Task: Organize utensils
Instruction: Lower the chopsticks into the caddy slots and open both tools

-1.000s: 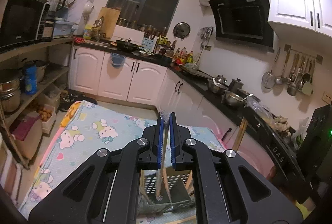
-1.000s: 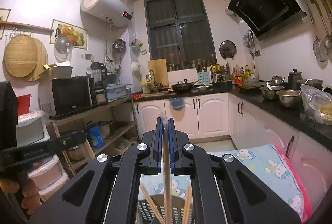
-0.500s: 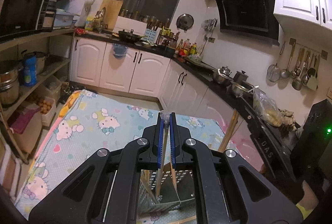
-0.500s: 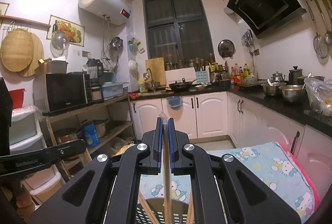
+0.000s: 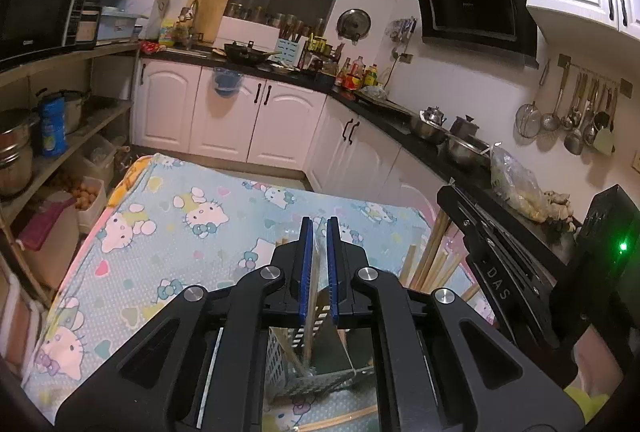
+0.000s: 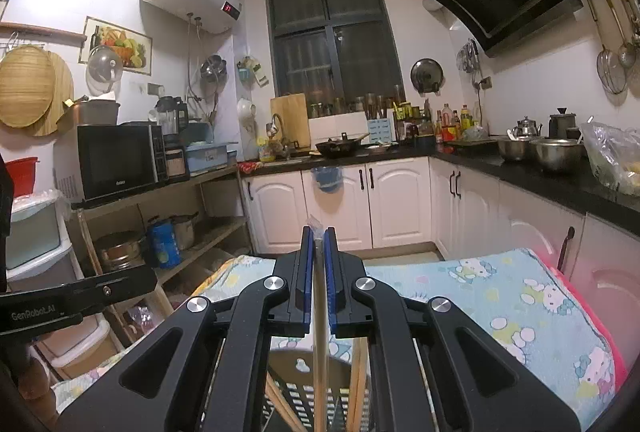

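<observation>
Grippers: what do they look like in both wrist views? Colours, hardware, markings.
Both are alike: the left gripper and right gripper have matte black angular linkage arms with triangular cutouts, round silver pivot bolts and blue pads lining two narrow black fingers. Seen from the right wrist view, the left unit's black side bar reads "GenRobot.AI". From the left wrist view, the right unit shows "DAS" lettering and a green LED.

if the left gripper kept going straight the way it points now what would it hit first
Probably the cartoon-print cloth on the table just past the left gripper, which points slightly downward. Nothing stands between them in this view, though depth is hard to judge.
</observation>
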Demonstrator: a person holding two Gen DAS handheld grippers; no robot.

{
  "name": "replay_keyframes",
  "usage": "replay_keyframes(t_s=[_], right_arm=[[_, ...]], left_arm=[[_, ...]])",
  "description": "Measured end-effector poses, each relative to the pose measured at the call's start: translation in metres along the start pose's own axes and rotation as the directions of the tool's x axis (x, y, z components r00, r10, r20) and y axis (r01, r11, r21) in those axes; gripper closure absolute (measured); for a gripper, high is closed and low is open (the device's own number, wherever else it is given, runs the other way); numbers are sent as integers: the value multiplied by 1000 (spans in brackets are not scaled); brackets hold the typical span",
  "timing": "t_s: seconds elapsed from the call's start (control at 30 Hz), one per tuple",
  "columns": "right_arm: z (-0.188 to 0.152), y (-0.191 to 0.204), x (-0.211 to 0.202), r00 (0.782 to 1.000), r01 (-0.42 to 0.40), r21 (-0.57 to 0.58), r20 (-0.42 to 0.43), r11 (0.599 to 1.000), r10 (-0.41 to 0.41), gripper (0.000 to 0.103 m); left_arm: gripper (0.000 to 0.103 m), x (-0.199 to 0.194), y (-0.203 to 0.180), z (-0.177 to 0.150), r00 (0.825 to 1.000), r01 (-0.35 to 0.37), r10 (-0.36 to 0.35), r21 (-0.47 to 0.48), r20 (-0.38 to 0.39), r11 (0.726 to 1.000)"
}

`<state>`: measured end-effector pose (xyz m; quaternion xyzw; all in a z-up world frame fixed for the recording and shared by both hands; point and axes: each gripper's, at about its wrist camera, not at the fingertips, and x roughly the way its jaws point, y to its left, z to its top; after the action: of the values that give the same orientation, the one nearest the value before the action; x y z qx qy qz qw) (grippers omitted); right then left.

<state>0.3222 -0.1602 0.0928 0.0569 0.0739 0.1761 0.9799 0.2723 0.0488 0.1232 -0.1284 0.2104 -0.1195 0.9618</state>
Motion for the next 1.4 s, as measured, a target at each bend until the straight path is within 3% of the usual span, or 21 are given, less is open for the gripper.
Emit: replay_keyframes(t_s=[0.57,0.8,1.13,1.4], right_arm=[[-16,-16,-28,999,1,28,-50,1000,0,95],[-20,-22,-44,998,-1,38,-63,999,3,89],[-23,-24,-60,995,-10,42,-99,999,14,78],[-32,-23,-77,990,-19,41,-140,999,24,70]], left_arm=[[101,-5,-2,-14,999,-14,14,-11,-32,1000],[92,-10,-5,-17,999,-20,19,-9,-37,1000],[67,-25,-10,-29,998,-25,25,-2,-62,1000],[58,-34,-12,-44,996,-28,27,-7,-90,1000]])
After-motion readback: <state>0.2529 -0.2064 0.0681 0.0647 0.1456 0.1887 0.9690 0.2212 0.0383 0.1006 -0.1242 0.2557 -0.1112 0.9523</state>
